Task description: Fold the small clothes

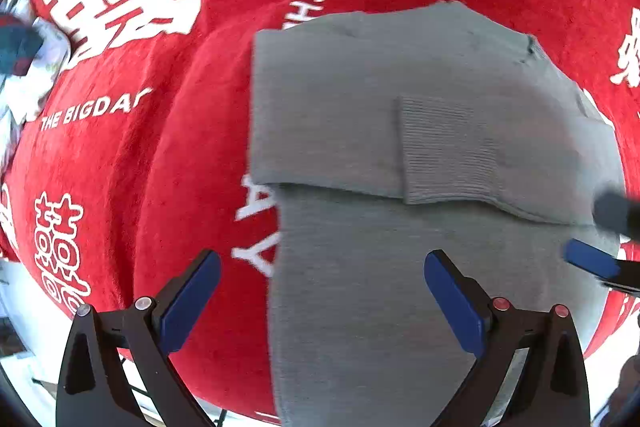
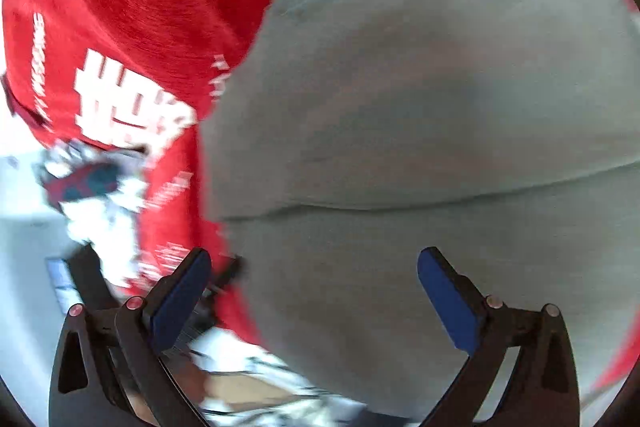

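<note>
A grey knit garment (image 1: 400, 147) lies on a red cloth (image 1: 160, 147) with white lettering. Its upper part is folded down over the lower part, with a ribbed cuff (image 1: 448, 151) on top. My left gripper (image 1: 322, 291) is open above the garment's near left edge, holding nothing. The right gripper's blue pad (image 1: 592, 259) shows at the right edge of the left wrist view. In the right wrist view the grey garment (image 2: 420, 107) fills most of the frame, blurred. My right gripper (image 2: 314, 287) is open above it and empty.
A crumpled white patterned garment (image 1: 24, 67) lies at the red cloth's left edge; it also shows in the right wrist view (image 2: 92, 187). A pale floor (image 2: 24, 247) lies beyond the cloth's edge.
</note>
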A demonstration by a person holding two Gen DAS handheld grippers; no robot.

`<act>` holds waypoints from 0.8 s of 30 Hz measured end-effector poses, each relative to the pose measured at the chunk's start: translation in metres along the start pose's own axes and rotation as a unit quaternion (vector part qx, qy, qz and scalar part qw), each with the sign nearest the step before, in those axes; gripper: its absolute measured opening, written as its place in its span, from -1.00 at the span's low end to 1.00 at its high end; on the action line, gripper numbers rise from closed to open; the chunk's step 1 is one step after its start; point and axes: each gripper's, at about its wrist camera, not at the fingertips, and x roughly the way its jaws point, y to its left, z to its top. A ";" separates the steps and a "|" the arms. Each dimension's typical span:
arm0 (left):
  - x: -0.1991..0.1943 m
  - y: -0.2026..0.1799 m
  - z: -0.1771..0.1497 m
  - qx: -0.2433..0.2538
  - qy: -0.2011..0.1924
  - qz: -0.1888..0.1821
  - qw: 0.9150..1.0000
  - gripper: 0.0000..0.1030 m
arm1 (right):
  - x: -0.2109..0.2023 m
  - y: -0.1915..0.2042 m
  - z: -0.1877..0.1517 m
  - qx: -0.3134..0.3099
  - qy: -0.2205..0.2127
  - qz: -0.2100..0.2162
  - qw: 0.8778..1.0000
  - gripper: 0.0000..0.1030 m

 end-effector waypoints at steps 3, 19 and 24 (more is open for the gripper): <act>0.004 0.015 0.000 -0.012 0.007 -0.002 1.000 0.98 | 0.034 0.004 0.009 0.038 0.006 0.025 0.999 0.84; 0.010 0.039 -0.002 -0.022 0.012 -0.011 1.000 0.98 | 0.053 0.024 -0.006 -0.044 0.052 -0.097 0.993 -0.29; 0.010 0.034 -0.003 -0.005 0.013 -0.014 1.000 0.98 | 0.012 0.025 -0.018 -0.088 0.029 -0.120 0.988 0.28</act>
